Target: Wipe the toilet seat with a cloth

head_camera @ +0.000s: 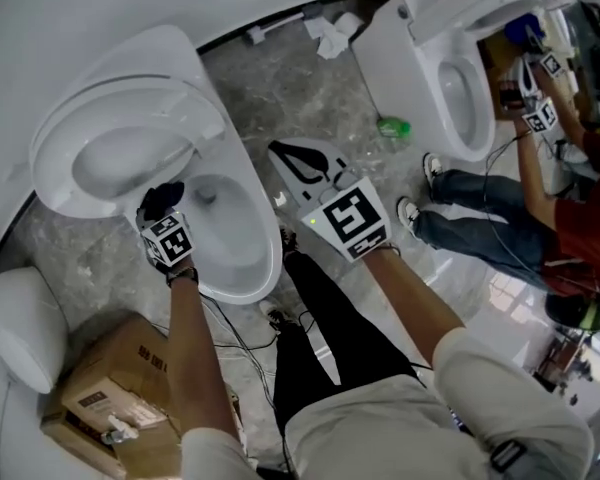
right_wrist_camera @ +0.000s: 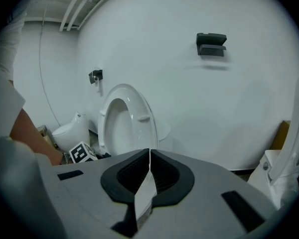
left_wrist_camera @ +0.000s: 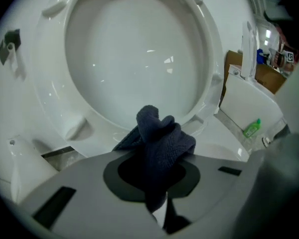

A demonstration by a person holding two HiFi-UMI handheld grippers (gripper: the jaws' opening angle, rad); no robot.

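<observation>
Your toilet (head_camera: 242, 268) fills the left half of the head view, bowl open, standing on a grey marbled floor (head_camera: 310, 98). Its seat (head_camera: 185, 103) is tipped up against the wall, underside and bumpers facing you; the right gripper view shows it upright too (right_wrist_camera: 139, 116).

A second toilet (head_camera: 410, 58) stands at upper right, well apart, with another person (head_camera: 500, 228) sitting beside it. A cardboard box (head_camera: 100, 388) sits by your left elbow, lower left.

Right gripper (head_camera: 285, 153) hangs over the floor between the two toilets, clear of your toilet. Its jaws are pressed fully together with nothing between them (right_wrist_camera: 149, 156).

Left gripper (head_camera: 160, 208) is at the back of the bowl, just below the raised seat's lower edge. It's pinching the cloth (head_camera: 160, 198) — dark blue, bunched, sticking out past the tips (left_wrist_camera: 159, 133) toward the seat ring (left_wrist_camera: 50, 83). From its own view (left_wrist_camera: 154, 176) the cloth is right at the ring's lower rim; whether it's actually touching I can't tell — the fold hides the contact line.

A small green bottle (head_camera: 392, 126) lies on the floor by the second toilet's base.
</observation>
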